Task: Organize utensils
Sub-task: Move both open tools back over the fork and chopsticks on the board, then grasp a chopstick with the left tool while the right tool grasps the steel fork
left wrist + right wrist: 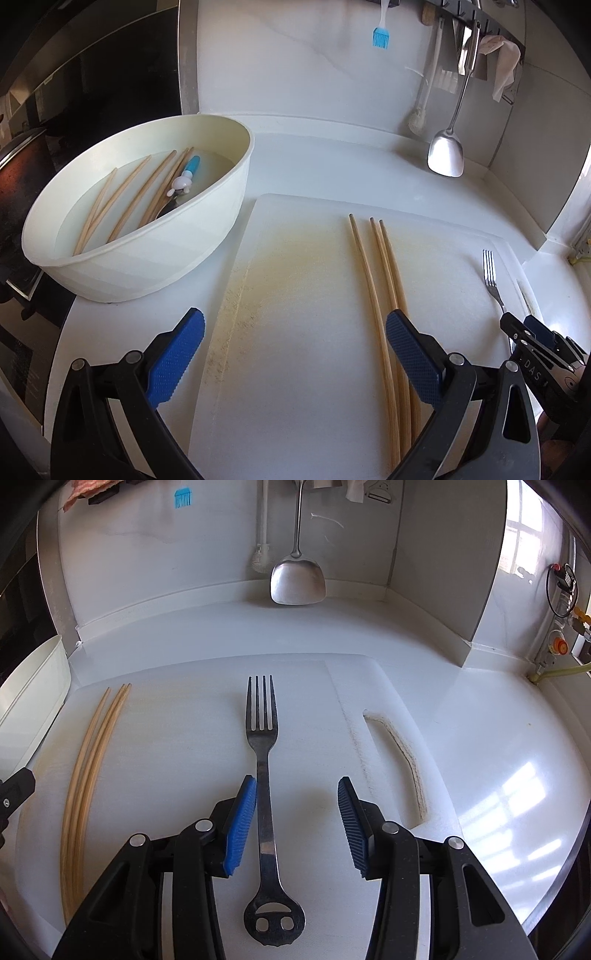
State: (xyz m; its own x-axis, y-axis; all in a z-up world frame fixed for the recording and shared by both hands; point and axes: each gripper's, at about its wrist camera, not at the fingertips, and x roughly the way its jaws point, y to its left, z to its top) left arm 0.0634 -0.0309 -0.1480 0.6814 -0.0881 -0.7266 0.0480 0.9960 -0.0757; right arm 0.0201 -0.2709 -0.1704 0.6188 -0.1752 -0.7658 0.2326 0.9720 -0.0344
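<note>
Three wooden chopsticks (384, 295) lie side by side on a white cutting board (303, 332); they also show in the right wrist view (88, 760). A metal fork (263, 760) lies on the board (177, 760), tines pointing away; it shows in the left wrist view (491, 277). A cream tub (207, 221) at left holds several chopsticks (125, 199), a spoon and a blue-handled utensil (186, 175). My left gripper (295, 343) is open and empty, its right finger over the chopsticks. My right gripper (297, 812) is open around the fork's handle, left pad close beside it.
A steel spatula (297, 576) and a white brush (260, 557) hang against the back wall, with a blue silicone brush (380, 35) higher up. The tub's rim (33, 686) edges the right wrist view. The board has a handle slot (399, 753) at right.
</note>
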